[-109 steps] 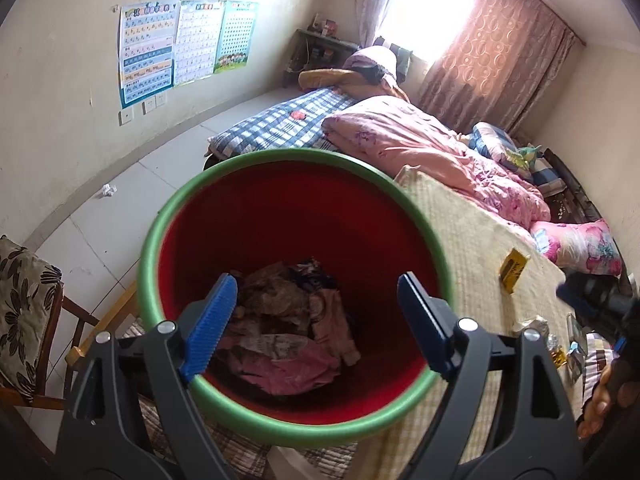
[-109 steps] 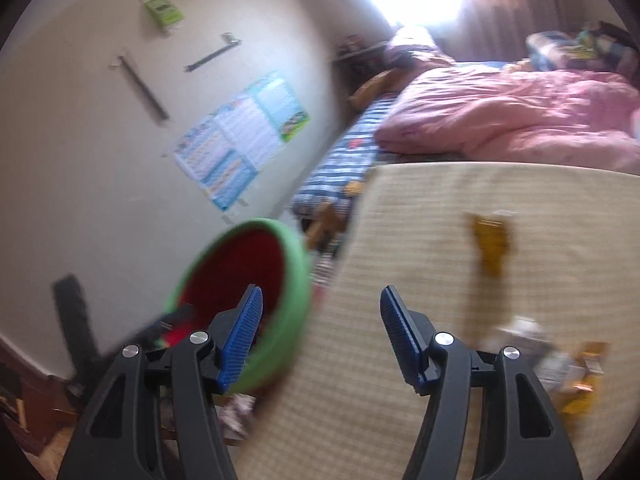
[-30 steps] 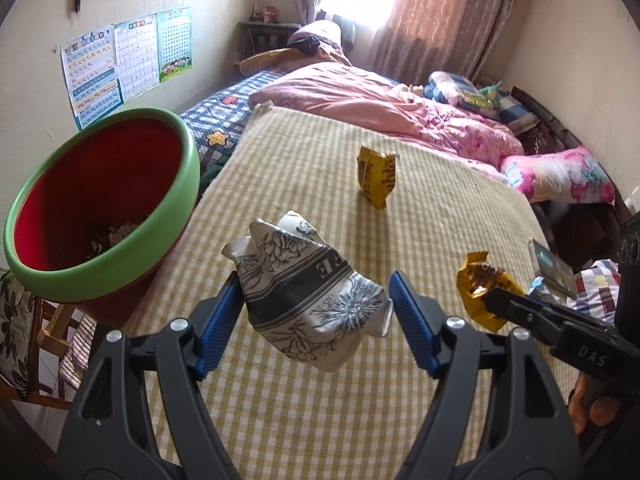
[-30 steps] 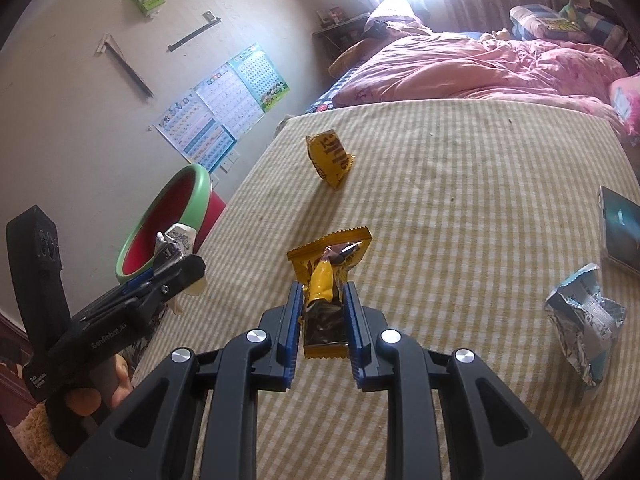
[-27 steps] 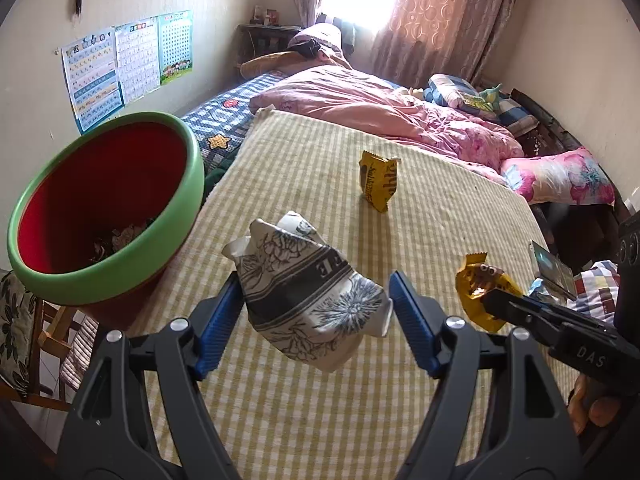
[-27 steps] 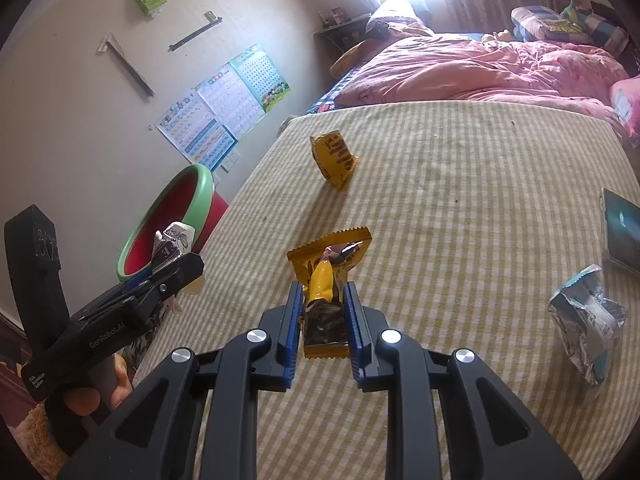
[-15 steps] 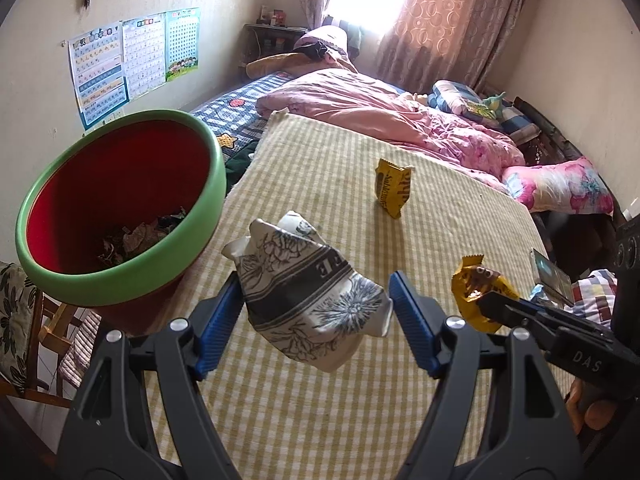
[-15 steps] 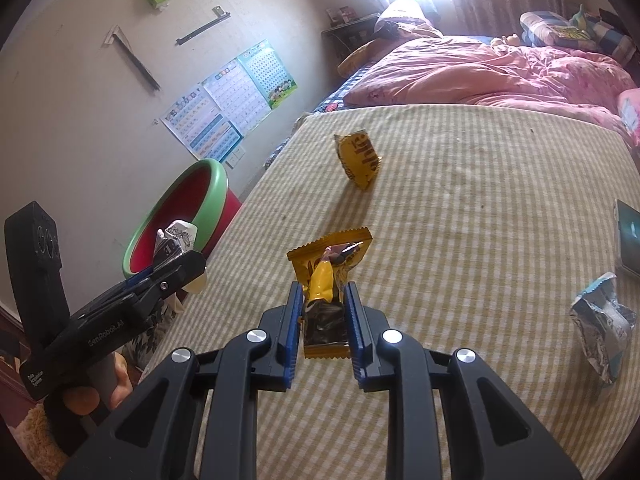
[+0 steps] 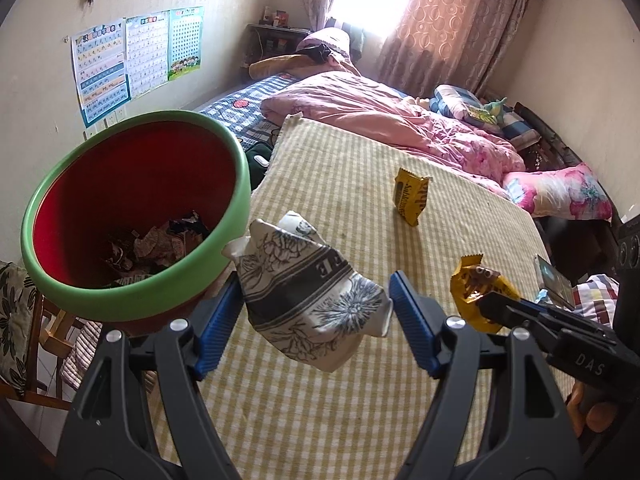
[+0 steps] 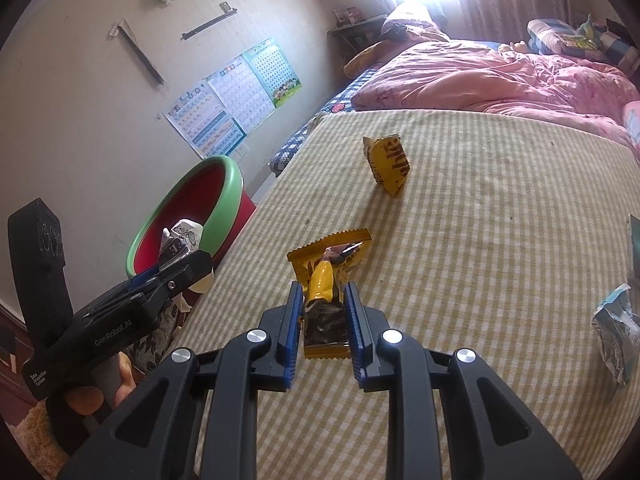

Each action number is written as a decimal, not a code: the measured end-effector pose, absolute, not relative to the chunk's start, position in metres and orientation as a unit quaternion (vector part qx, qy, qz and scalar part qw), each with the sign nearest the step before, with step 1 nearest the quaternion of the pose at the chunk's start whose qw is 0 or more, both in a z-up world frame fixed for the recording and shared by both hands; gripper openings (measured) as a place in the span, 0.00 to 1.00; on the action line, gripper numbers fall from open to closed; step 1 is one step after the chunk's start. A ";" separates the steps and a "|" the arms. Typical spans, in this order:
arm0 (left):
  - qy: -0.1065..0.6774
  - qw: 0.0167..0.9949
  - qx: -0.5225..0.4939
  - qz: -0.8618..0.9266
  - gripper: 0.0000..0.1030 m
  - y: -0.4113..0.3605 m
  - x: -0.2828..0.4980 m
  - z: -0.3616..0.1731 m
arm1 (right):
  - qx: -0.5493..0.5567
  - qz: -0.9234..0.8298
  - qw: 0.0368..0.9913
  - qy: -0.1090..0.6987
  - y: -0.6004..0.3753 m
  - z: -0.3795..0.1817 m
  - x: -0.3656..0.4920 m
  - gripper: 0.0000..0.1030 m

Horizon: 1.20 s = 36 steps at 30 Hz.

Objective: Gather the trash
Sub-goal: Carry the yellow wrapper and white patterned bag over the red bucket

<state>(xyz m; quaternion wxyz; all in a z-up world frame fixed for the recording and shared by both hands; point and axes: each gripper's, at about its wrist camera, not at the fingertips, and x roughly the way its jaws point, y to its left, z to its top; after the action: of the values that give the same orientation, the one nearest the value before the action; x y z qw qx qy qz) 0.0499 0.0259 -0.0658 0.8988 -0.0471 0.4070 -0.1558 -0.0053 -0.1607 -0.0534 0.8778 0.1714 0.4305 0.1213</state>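
Observation:
My left gripper (image 9: 314, 314) is shut on a crumpled white wrapper with grey flower print (image 9: 308, 292) and holds it above the checked bed cover, just right of the red bin with a green rim (image 9: 132, 208). The bin holds several scraps. My right gripper (image 10: 322, 312) is shut on a yellow snack wrapper (image 10: 326, 276) above the cover; it also shows in the left wrist view (image 9: 474, 284). Another yellow wrapper (image 9: 410, 196) lies farther up the cover. A silver-blue wrapper (image 10: 616, 332) lies at the right.
The yellow checked cover (image 9: 340, 184) spans the bed. A pink quilt (image 9: 380, 116) and pillows lie beyond it. A wooden chair with a floral cushion (image 9: 16, 320) stands under the bin. A flat box (image 9: 554, 280) lies at the bed's right edge.
Both grippers have moved left toward the bin with their wrappers held. The bin now looks larger and closer in both views.

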 end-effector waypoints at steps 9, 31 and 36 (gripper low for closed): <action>0.410 0.898 -0.049 -0.156 0.69 0.044 0.061 -0.067 | 0.164 0.121 0.877 0.435 -0.139 -0.054 0.004 0.21; 0.382 0.915 -0.051 -0.122 0.69 0.134 0.103 -0.058 | 0.154 0.151 0.883 0.416 -0.061 -0.036 0.048 0.21; 0.387 0.914 -0.053 -0.107 0.69 0.159 0.116 -0.063 | 0.150 0.166 0.883 0.412 -0.038 -0.033 0.065 0.21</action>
<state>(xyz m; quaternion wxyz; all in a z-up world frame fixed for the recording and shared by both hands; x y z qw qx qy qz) 0.1161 0.1591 -0.0631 0.9145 -0.0530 0.3867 -0.1069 0.0653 -0.0376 -0.0327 0.8834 0.1500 0.4117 0.1659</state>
